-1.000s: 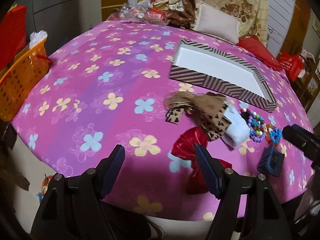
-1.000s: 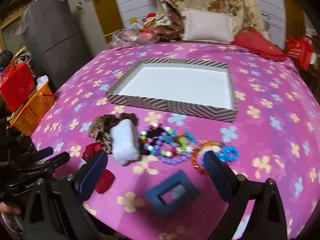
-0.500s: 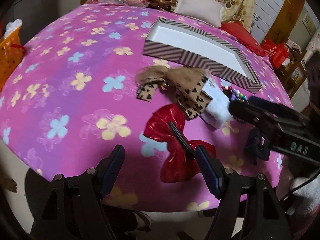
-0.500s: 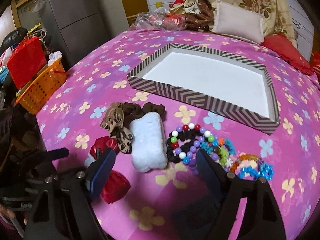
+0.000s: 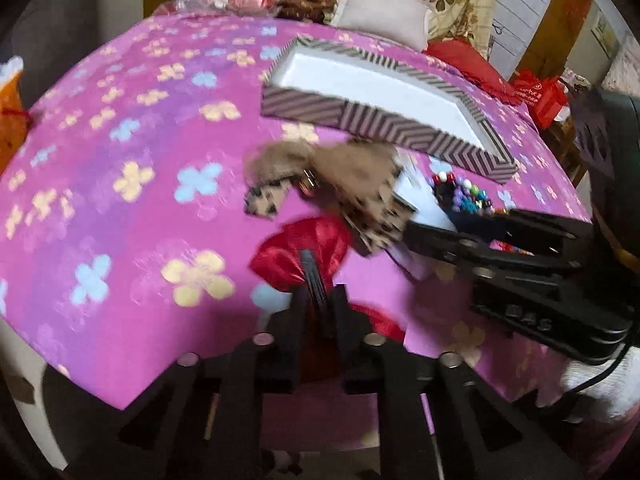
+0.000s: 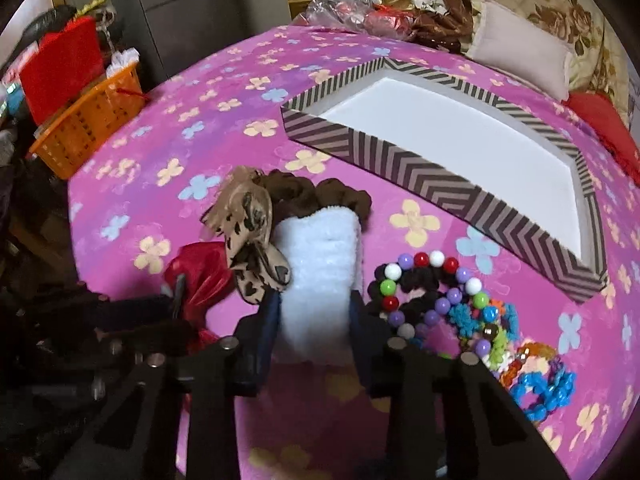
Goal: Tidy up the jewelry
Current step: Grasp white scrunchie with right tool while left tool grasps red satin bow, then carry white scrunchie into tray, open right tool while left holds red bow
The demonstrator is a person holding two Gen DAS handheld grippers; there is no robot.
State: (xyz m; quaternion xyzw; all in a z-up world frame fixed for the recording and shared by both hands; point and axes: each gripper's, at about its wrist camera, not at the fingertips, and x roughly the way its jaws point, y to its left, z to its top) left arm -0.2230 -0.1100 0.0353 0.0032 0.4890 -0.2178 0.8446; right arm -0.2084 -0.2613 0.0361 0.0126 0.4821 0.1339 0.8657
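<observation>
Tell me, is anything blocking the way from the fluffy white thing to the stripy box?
Partly. The brown scrunchie lies just beyond the fluffy white piece held in the right gripper, between it and the striped box. Lifting it over should clear that.

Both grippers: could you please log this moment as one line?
left gripper: shut on red bow | right gripper: closing around white fluffy clip | striped box: empty

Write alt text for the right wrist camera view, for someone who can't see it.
The right gripper closes around a white fluffy hair accessory on a pink floral bedspread. Beaded bracelets lie to its right, a striped empty box behind.
</observation>
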